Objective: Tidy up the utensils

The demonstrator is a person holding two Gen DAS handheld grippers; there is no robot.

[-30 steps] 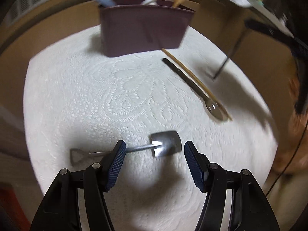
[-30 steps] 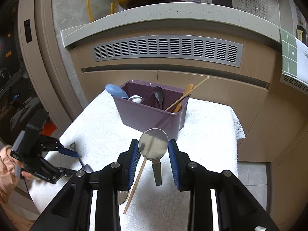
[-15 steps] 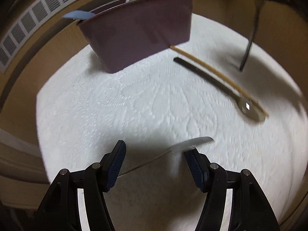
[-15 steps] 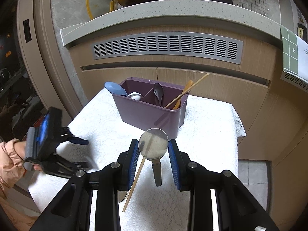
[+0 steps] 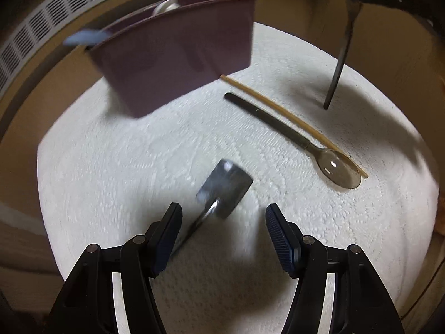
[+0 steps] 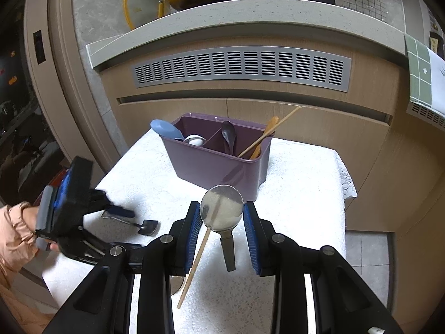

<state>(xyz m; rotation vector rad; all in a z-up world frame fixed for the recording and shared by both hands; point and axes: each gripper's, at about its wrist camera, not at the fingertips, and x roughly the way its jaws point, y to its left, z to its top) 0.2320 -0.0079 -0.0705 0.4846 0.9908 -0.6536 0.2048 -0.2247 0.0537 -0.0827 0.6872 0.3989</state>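
The left gripper point(image 5: 222, 228) has swung over the small flat-bladed metal spatula point(image 5: 222, 192), jaws open around it.

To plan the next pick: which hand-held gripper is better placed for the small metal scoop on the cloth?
Left. The left hand-held gripper stands open over the metal scoop; the right hand-held gripper is shut on a spoon.

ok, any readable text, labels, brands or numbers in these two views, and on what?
None readable.
Purple caddy: no label visible.
Green checked sheet: one small white cross-shaped mark, no words.
Dark tag at the far right edge: marks too small to read.
Left wrist view: blurred, no text.
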